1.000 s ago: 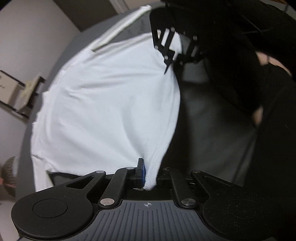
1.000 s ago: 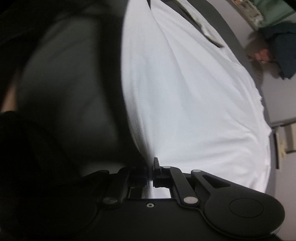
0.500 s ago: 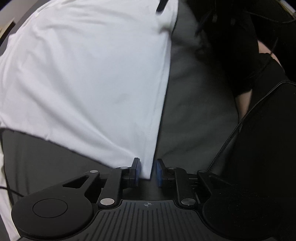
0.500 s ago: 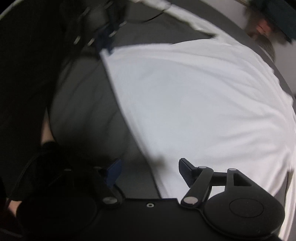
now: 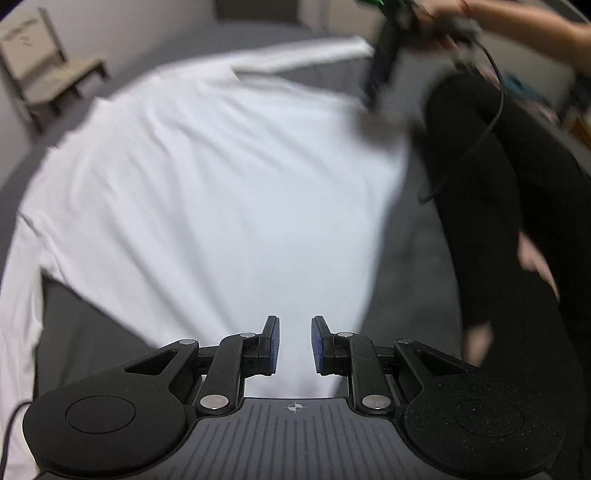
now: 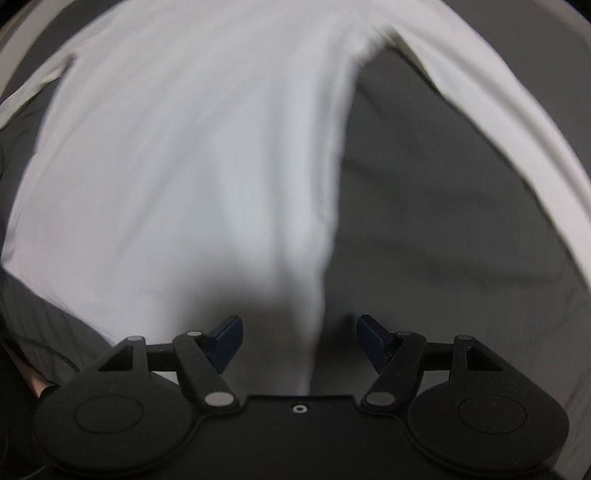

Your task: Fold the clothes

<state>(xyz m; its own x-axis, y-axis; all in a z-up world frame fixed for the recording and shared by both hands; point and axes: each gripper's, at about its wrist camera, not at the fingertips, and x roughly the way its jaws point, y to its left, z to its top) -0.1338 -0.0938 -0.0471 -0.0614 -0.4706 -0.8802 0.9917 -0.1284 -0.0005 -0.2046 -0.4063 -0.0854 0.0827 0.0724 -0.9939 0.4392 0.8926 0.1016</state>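
Left wrist view: half a second ago the left gripper [image 5: 293,345] had its blue fingers [image 5: 271,345] set close on either side of the white shirt's hem corner; now they stand a little further apart, holding nothing, and the cloth lies flat under and beyond them. The white shirt [image 5: 207,192] is spread on the dark grey surface [image 5: 402,236], its long axis running away from the camera, hem nearest, shoulders far. One long sleeve [image 5: 20,314] trails down the left edge; another [image 5: 306,59] stretches along the far side. The right gripper [image 5: 384,79], blurred, hangs over the shirt's far right corner, held by the person's hand [image 5: 454,22]. The person's black-clad legs [image 5: 517,229] crowd the right edge, with a bare grey strip between them and the shirt. A small wooden chair [image 5: 44,77] stands far left.

Right wrist view: the right gripper [image 6: 299,341] was already wide apart half a second ago and is so now, empty, but it looks along the shirt [image 6: 184,166] rather than across it. The side edge runs from between the fingers [image 6: 371,341] straight away. A sleeve [image 6: 517,122] arcs along the right, with open grey surface [image 6: 424,221] between it and the body.
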